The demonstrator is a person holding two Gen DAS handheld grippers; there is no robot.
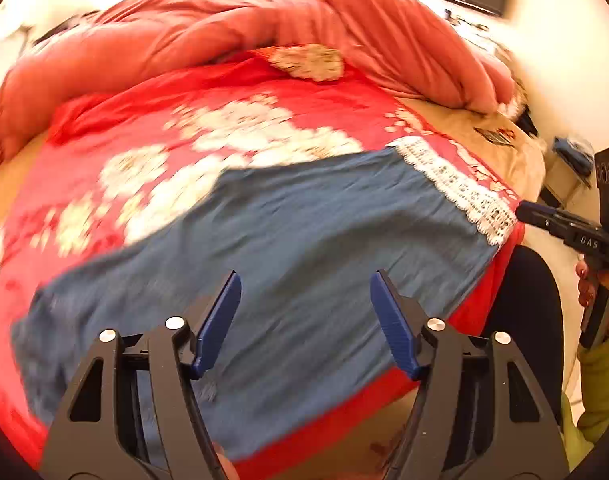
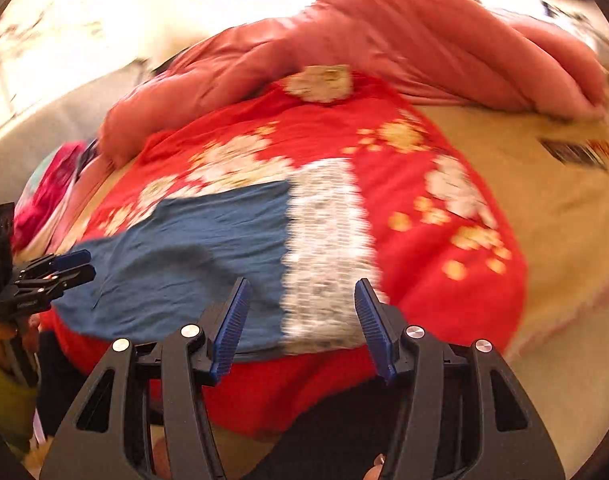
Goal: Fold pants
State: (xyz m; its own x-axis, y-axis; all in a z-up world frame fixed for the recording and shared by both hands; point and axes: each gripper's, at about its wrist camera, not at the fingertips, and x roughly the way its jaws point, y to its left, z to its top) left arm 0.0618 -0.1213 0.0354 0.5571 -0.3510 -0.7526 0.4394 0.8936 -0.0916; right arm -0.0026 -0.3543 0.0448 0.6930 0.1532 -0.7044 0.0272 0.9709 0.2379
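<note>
Blue pants [image 1: 304, 220] with a white lace hem [image 1: 460, 188] lie flat on a red floral cloth [image 1: 224, 100] spread over the bed. My left gripper [image 1: 306, 276] hangs open above the middle of the blue fabric, with nothing pinched between its fingers. In the right wrist view the pants [image 2: 192, 248] stretch to the left and the lace hem [image 2: 328, 248] lies straight ahead. My right gripper [image 2: 302, 282] stands open over that hem near the bed's front edge, holding nothing. The right gripper's tip [image 1: 522, 210] also shows beside the hem, and the left gripper [image 2: 80, 264] shows at the pants' far left end.
A bunched pink duvet [image 1: 304, 12] fills the back of the bed. Beige sheet [image 2: 544, 200] lies bare to the right of the red cloth [image 2: 424, 200]. A pink bundle [image 2: 44, 196] sits at the left. A hand [image 1: 600, 284] and a green sleeve [image 1: 600, 380] are at the right edge.
</note>
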